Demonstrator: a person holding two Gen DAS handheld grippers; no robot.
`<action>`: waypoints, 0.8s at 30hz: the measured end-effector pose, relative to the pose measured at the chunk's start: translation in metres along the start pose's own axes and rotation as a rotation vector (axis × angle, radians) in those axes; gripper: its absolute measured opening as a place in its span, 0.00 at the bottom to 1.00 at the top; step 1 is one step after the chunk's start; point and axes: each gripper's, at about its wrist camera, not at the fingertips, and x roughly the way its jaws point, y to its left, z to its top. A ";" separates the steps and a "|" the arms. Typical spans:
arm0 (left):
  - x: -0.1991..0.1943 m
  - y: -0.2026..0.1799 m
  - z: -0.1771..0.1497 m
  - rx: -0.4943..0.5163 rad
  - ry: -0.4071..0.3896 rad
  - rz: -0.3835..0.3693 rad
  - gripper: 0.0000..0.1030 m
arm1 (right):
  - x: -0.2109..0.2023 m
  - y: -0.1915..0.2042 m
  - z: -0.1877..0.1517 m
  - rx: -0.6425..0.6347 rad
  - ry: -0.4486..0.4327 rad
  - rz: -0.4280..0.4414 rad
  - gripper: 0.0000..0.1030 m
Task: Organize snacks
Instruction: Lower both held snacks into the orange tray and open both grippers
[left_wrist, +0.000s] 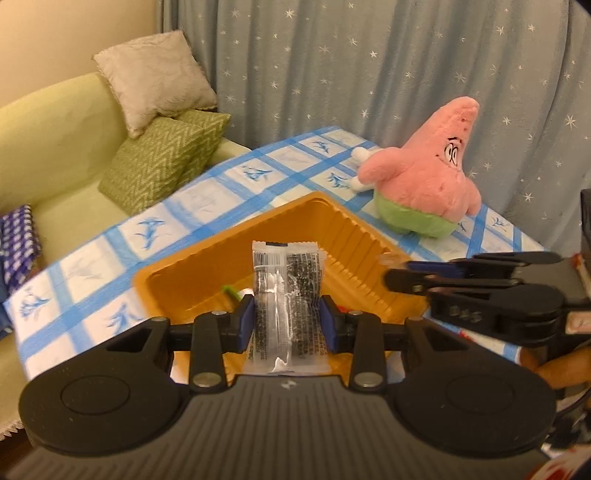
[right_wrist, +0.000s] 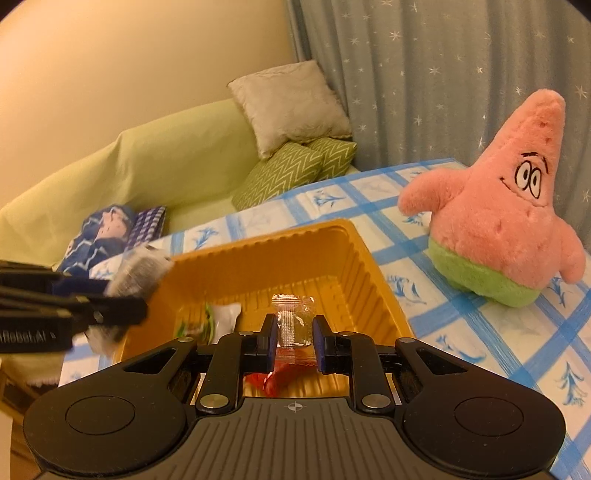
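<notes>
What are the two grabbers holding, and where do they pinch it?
The left hand-held gripper pinches a black-and-clear snack packet by its side edges, near the middle. The right hand-held gripper pinches a small clear candy wrapper the same way.

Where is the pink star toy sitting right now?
The pink star plush stands upright on the blue checked tablecloth, to the right of the orange tray in both wrist views, with the starry curtain behind it.

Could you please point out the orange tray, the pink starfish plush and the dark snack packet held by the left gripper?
orange tray (right_wrist: 373, 273), right wrist view, ribbed right wall.
pink starfish plush (right_wrist: 495, 206), right wrist view, its body.
dark snack packet (left_wrist: 286, 280), left wrist view, wrapper middle.
</notes>
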 end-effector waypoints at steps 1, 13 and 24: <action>0.006 -0.003 0.002 -0.005 0.007 0.000 0.33 | 0.004 -0.001 0.001 0.004 0.000 -0.003 0.20; 0.068 -0.012 0.017 -0.077 0.085 0.043 0.33 | 0.036 -0.022 -0.001 0.048 0.033 -0.037 0.20; 0.102 -0.016 0.019 -0.107 0.130 0.061 0.33 | 0.043 -0.038 -0.003 0.086 0.048 -0.055 0.20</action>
